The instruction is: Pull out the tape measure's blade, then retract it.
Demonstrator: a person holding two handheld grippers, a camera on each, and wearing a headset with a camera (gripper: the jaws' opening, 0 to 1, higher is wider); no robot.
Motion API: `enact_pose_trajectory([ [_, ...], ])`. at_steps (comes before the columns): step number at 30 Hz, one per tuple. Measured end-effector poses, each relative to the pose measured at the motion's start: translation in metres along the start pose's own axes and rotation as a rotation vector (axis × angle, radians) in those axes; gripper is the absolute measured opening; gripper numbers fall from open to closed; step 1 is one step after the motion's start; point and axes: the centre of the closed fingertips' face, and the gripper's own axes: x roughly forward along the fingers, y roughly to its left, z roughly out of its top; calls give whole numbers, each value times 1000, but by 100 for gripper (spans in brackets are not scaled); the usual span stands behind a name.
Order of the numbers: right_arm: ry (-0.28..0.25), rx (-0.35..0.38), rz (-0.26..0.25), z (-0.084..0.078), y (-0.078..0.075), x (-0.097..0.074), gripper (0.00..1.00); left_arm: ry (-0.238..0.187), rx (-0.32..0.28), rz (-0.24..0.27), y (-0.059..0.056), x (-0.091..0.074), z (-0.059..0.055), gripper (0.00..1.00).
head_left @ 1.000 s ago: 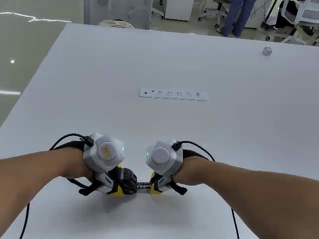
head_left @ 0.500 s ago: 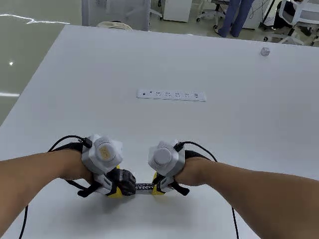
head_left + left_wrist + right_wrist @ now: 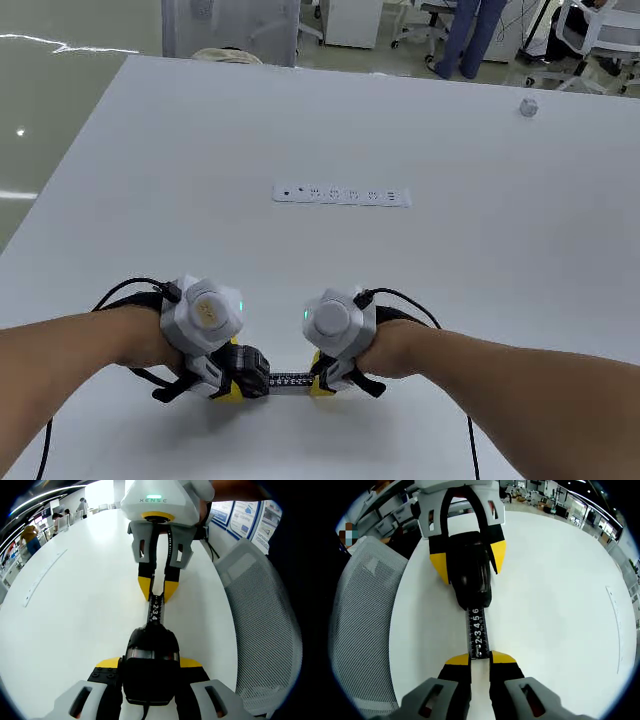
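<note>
The left tool (image 3: 150, 664) is clamped on the black case of the tape measure (image 3: 252, 371), while the right tool (image 3: 480, 659) faces it with its jaws pinched shut on the tip of the blade (image 3: 477, 632). The split looks deliberate: one side anchors the case so the other can draw the blade out in a straight line. Only a short numbered stretch spans the gap between them, so the pull appears barely begun and the retraction is not yet due. The work sits low over the white bench (image 3: 350, 120), close to its near edge, with a white power strip (image 3: 342, 194) lying mid-bench and a small round object (image 3: 529, 107) towards the far right corner. A grey mesh chair (image 3: 265, 630) stands at the near edge, and office chairs (image 3: 590, 30) and a standing person (image 3: 480, 35) lie beyond the far edge.
</note>
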Motion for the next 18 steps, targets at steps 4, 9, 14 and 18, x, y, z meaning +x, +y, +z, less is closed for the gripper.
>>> enact_pose_trajectory([
  [4, -1, 2, -1, -3, -1, -2, 11, 0, -1, -1, 0, 0, 0, 37],
  [9, -3, 4, -1, -5, -1, -3, 11, 1, -5, -1, 0, 0, 0, 38],
  [14, 0, -1, -1, -7, -2, -2, 11, -1, -9, -1, -1, 0, 0, 38],
  [18, 1, 2, 0, -9, -2, -2, 11, -2, -11, -2, -1, 0, 0, 38],
])
